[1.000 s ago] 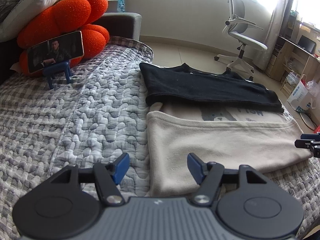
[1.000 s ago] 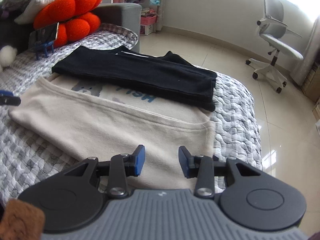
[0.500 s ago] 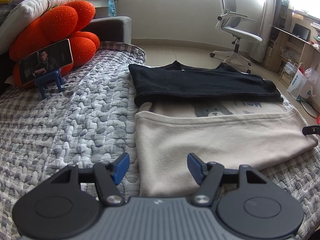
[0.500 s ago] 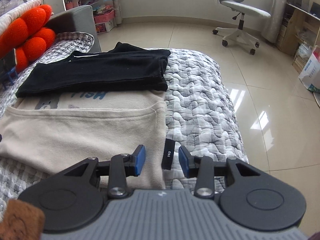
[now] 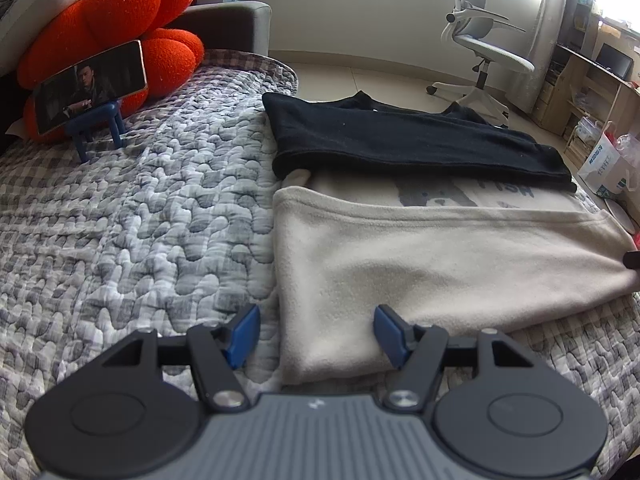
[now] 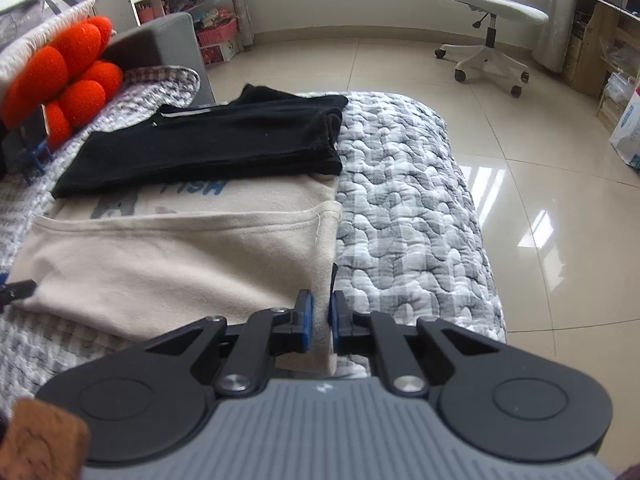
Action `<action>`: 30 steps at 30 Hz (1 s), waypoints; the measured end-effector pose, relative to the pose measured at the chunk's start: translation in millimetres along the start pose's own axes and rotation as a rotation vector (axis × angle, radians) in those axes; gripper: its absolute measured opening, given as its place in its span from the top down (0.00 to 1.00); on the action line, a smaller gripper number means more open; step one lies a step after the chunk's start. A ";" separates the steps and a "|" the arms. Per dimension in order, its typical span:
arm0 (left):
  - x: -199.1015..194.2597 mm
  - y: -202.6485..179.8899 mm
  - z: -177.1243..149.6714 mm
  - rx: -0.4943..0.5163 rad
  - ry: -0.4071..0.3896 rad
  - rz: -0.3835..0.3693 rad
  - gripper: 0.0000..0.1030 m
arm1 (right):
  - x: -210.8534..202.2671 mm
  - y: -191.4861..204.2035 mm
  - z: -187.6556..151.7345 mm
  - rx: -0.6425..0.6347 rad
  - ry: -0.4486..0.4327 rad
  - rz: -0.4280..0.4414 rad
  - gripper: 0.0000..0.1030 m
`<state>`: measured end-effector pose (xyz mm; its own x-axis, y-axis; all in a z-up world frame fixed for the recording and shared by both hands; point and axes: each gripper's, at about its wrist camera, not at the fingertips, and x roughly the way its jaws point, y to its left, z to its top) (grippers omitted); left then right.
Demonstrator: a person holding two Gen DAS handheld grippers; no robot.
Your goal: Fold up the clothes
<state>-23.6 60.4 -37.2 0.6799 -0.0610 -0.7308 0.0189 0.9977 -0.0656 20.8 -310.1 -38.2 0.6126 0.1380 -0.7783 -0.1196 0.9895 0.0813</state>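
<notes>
A beige garment (image 5: pixel 432 256) (image 6: pixel 172 264) lies folded on the quilted bed, its printed side showing along the far strip. A folded black garment (image 5: pixel 400 140) (image 6: pixel 208 140) rests across its far edge. My left gripper (image 5: pixel 314 330) is open, its blue pads straddling the beige garment's near left corner. My right gripper (image 6: pixel 321 322) is shut on the beige garment's near right corner, with cloth pinched between the pads. The right gripper's tip shows at the far right edge of the left wrist view.
A phone on a blue stand (image 5: pixel 90 92) leans against an orange cushion (image 5: pixel 120 28) at the bed's head. A grey quilt (image 5: pixel 140 220) covers the bed. A white office chair (image 6: pixel 488 16) stands on the tiled floor, shelves and a paper bag (image 5: pixel 604 164) to the right.
My right gripper has closed from open onto the beige garment's right corner. My left gripper has stayed open and shifted slightly toward the garment's left corner.
</notes>
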 end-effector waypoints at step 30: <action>-1.2 -5.8 1.1 0.050 -0.034 -0.014 0.26 | 25.1 28.0 13.1 -0.102 -0.076 -0.064 0.81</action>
<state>-23.8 54.6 -35.1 0.7041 -0.0746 -0.7062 0.0644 0.9971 -0.0411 43.1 -278.4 -47.3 0.6781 0.0817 -0.7304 -0.1549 0.9874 -0.0334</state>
